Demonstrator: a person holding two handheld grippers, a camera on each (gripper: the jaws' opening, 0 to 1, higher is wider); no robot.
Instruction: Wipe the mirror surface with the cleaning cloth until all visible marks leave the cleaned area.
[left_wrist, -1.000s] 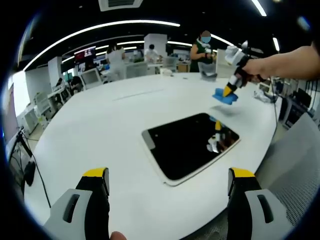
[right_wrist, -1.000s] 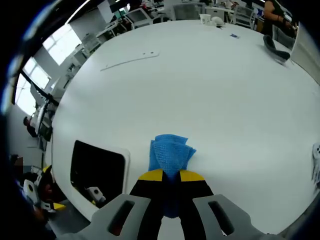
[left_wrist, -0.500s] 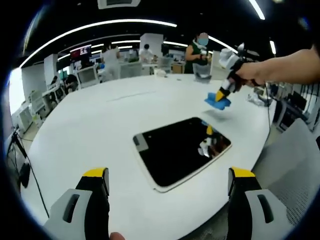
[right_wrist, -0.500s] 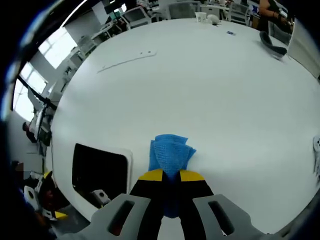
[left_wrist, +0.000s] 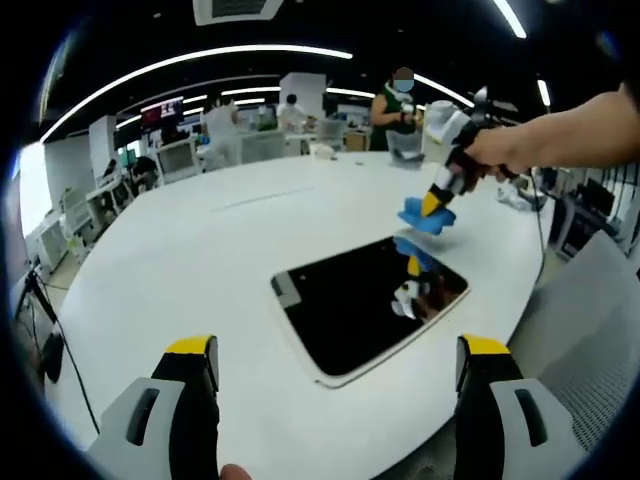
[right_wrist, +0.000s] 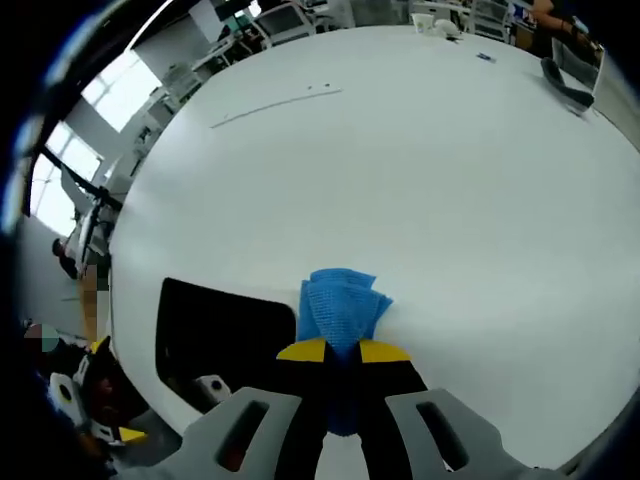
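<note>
right hand-held gripper (right_wrist: 342, 350) jaws closed on blue cleaning cloth (right_wrist: 340, 305), cloth bunched, hanging just past mirror's far edge. mirror (left_wrist: 370, 300) flat on white tabletop (left_wrist: 200, 250), dark glass, pale rim. left hand-held gripper (left_wrist: 335, 350) jaws wide apart, holding nothing, near tabletop edge. cloth likely soft, light, floppy; pinch at fold suits it. mirror likely rigid, slippery, fragile; press lightly, steady rim if it slides.

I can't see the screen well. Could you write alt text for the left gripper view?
A person's hand reaches in from the right with the right gripper shut on a blue cloth, held above the far edge of a dark mirror lying flat on a white table. The left gripper, jaws apart, frames the bottom.
</note>
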